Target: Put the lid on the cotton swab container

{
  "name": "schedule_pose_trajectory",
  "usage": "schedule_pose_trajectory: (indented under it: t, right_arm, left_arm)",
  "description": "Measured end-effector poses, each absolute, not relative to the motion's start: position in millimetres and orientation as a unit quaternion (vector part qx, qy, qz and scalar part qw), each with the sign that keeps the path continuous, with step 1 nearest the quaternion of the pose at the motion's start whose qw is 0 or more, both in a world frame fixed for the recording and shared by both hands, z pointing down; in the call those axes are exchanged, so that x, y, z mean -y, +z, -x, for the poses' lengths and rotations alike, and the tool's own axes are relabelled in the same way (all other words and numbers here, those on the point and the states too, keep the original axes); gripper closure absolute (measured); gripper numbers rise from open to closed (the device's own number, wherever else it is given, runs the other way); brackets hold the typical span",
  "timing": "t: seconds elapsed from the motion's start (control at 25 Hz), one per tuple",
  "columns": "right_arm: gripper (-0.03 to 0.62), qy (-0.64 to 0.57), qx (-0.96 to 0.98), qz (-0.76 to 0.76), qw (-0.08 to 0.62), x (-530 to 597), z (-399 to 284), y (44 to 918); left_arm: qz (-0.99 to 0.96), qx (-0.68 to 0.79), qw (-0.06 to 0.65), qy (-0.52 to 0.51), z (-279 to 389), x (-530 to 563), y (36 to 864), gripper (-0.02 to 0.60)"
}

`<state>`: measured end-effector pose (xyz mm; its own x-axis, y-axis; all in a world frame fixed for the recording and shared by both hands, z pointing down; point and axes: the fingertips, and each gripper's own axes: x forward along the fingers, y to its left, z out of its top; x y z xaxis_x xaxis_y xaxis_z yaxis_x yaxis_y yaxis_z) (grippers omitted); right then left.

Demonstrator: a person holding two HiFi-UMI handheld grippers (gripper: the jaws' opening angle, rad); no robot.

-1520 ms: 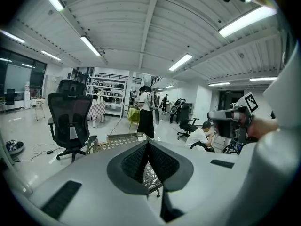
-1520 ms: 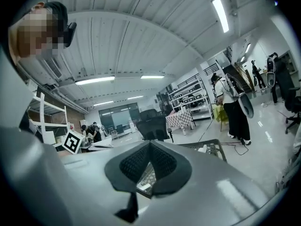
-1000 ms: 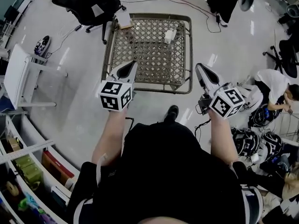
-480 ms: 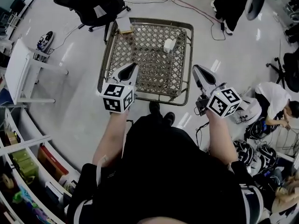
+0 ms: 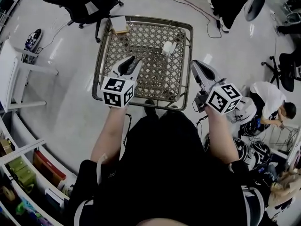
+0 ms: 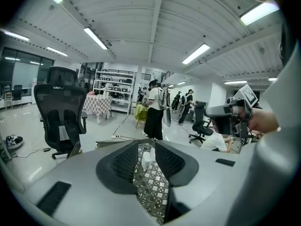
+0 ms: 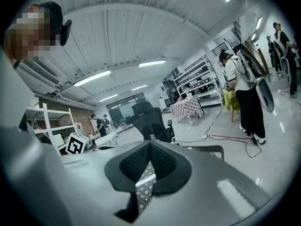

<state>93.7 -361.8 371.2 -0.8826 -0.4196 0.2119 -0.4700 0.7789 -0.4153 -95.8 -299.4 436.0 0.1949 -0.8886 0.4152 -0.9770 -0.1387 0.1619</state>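
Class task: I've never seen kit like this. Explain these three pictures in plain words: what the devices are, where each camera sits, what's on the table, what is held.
A person holds a hand tool in each hand: the left gripper and the right gripper, two-jaw clamps carrying marker cubes. The wide picture comes from a camera on the person's head, looking down. The other two come from cameras on the grippers, looking along their jaws. Ahead stands a low lattice table with a small white container on it. Nothing is held: the left jaws have just been opening and stand apart; the right jaws are together.
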Motion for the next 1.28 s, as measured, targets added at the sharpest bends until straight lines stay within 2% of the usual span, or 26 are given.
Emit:
schedule_pose_trajectory:
  t: [0.52,0.84,1.2,1.28]
  right_arm:
    - [0.584,0.288,0.928,-0.213,0.103,435.6,-104.8,445.7]
    - [0.583,0.301,0.922,-0.179,0.168,471.6,-92.3,512.4]
    - [0.582,0.309,0.914,-0.16,0.209,484.9,-69.3,585.3]
    - [0.556,0.311,0.912,-0.16,0.214,486.7,-65.4,601.1]
  left_arm:
    - [-0.731,0.613,0.259,0.15,65.4,360.8,512.7,0.454]
    - [-0.715,0.608,0.296,0.18,49.7,382.3,574.1,0.443]
    - [-0.721,0.582,0.315,0.206,39.6,408.4,649.6,0.414]
    - [-0.724,0.578,0.311,0.213,39.3,414.9,663.0,0.407]
